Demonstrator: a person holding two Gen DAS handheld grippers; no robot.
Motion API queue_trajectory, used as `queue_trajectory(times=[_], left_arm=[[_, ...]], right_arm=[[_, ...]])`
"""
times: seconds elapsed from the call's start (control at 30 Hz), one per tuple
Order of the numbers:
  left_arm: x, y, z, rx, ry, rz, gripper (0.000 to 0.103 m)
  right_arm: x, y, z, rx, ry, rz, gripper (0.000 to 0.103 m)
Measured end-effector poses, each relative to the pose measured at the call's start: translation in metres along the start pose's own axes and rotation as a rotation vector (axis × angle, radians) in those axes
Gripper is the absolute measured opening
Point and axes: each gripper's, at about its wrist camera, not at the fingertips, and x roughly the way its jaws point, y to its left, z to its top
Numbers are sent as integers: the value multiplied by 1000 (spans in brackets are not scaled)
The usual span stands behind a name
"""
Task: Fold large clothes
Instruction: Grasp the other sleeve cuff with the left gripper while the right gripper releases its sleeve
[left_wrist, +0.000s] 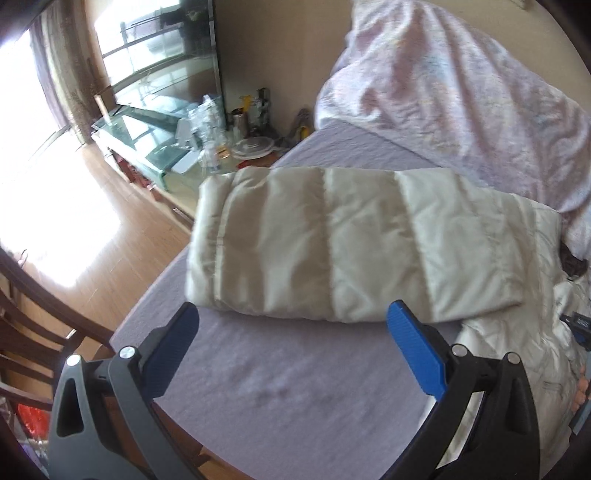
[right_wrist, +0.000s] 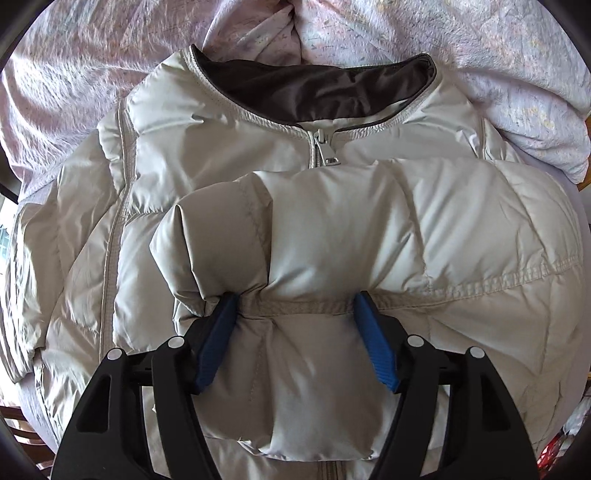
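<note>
A cream puffer jacket (right_wrist: 258, 206) lies front up on a lilac bed, zipped, its dark-lined collar (right_wrist: 317, 92) at the far side. My right gripper (right_wrist: 295, 295) is shut on the jacket's right sleeve (right_wrist: 317, 251), which is folded across the chest; the blue fingers (right_wrist: 218, 332) pinch it at a seam. In the left wrist view the other sleeve (left_wrist: 332, 240) stretches out flat across the bed. My left gripper (left_wrist: 291, 314) is open and empty, just short of that sleeve's near edge.
A pink crumpled duvet (left_wrist: 461, 92) is heaped at the bed's far side, touching the collar. The lilac bed sheet (left_wrist: 277, 387) ends at an edge on the left. Beyond it are a wooden floor, a glass-topped table (left_wrist: 147, 144) with clutter and a dark wooden chair (left_wrist: 33, 332).
</note>
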Motion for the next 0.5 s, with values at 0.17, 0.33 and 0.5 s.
queue_trajectory(times=[0.17,0.33,0.5], left_arm=[[28,41,16,-131,64,-11,101],[49,64,25,-198,87,-52,101],[66,69,30,-218,121,-55,90]], right_arm=[[4,3,-2,-2,2,16,69],[-1,-7,0,-7,3,23,69],[-3,-7,0,-5,5,29,69]])
